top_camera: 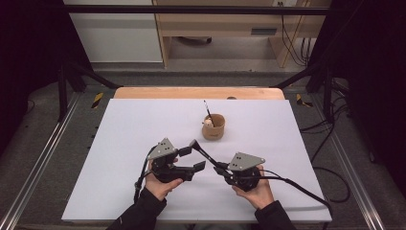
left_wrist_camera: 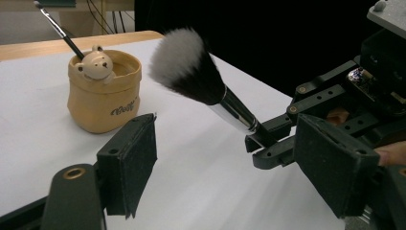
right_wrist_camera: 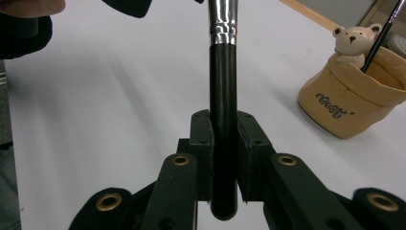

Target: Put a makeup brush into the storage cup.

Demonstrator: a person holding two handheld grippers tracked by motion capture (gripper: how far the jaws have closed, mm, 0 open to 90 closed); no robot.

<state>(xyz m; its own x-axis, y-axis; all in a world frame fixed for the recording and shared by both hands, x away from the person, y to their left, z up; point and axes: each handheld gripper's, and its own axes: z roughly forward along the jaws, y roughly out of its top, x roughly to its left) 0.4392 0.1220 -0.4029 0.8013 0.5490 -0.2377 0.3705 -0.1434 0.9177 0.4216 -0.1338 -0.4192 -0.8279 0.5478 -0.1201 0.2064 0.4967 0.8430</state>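
White tabletop (top_camera: 143, 124), right tool (right_wrist_camera: 224, 158) pinching makeup brush (left_wrist_camera: 201, 79), left tool (left_wrist_camera: 230, 163) spread, tan cup (top_camera: 213, 127) beyond.

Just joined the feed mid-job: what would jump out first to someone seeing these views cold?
The big brush, its black handle clamped in the right tongs, bristles raised over the white table. Next, the tan bear cup near the table's middle, far side, with a thin brush standing in it. The left tongs stand open beside the big brush, holding nothing.
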